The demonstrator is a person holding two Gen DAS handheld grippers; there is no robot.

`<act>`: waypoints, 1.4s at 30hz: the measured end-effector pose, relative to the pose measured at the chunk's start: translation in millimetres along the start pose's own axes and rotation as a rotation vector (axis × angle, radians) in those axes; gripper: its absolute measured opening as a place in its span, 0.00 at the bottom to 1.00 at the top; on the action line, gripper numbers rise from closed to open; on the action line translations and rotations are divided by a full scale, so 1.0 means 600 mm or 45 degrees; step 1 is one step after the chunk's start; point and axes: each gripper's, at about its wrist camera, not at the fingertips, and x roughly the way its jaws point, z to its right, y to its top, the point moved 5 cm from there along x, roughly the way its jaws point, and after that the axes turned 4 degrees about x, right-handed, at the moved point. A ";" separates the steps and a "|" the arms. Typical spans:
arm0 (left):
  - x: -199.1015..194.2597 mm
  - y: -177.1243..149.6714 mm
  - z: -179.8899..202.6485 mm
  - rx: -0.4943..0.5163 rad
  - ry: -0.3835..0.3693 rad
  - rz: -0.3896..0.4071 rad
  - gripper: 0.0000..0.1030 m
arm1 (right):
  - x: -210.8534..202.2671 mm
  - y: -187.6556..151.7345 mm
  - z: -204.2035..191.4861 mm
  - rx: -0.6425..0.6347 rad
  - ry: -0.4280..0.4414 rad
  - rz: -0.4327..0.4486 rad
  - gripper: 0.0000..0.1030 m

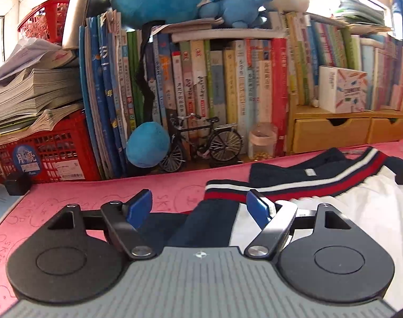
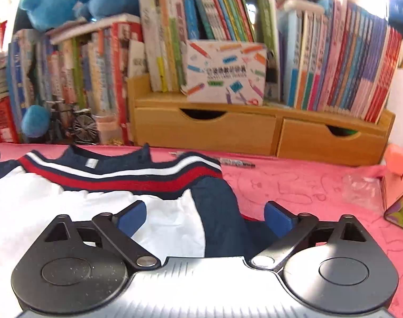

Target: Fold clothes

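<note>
A white sweater (image 1: 360, 206) with navy sleeves and a red, white and navy striped collar lies flat on the pink mat (image 1: 95, 193). It also shows in the right wrist view (image 2: 56, 204). My left gripper (image 1: 200, 206) is open, its blue pads either side of the navy left sleeve (image 1: 206, 222) just above the cloth. My right gripper (image 2: 204, 217) is open, its pads either side of the navy right sleeve (image 2: 220, 212). Neither holds anything.
Rows of books (image 1: 214, 79), a red crate (image 1: 50, 156), a model bicycle (image 1: 201, 143), a blue plush ball (image 1: 147, 144) and a glass jar (image 1: 262, 141) line the back. A wooden drawer unit (image 2: 254, 129) and a pen (image 2: 228, 161) lie behind the sweater; a pink box (image 2: 398, 185) is right.
</note>
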 end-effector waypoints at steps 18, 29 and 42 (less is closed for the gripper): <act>-0.099 -0.125 0.018 0.447 0.231 -0.083 0.86 | -0.164 -0.123 0.088 0.072 -0.209 -0.169 0.53; -0.092 -0.004 0.178 0.473 -0.130 0.012 0.85 | -0.181 -0.086 -0.116 -0.068 0.211 -0.059 0.66; 0.206 0.023 0.146 0.230 -0.021 -0.313 1.00 | -0.130 -0.128 -0.125 -0.023 0.176 -0.191 0.71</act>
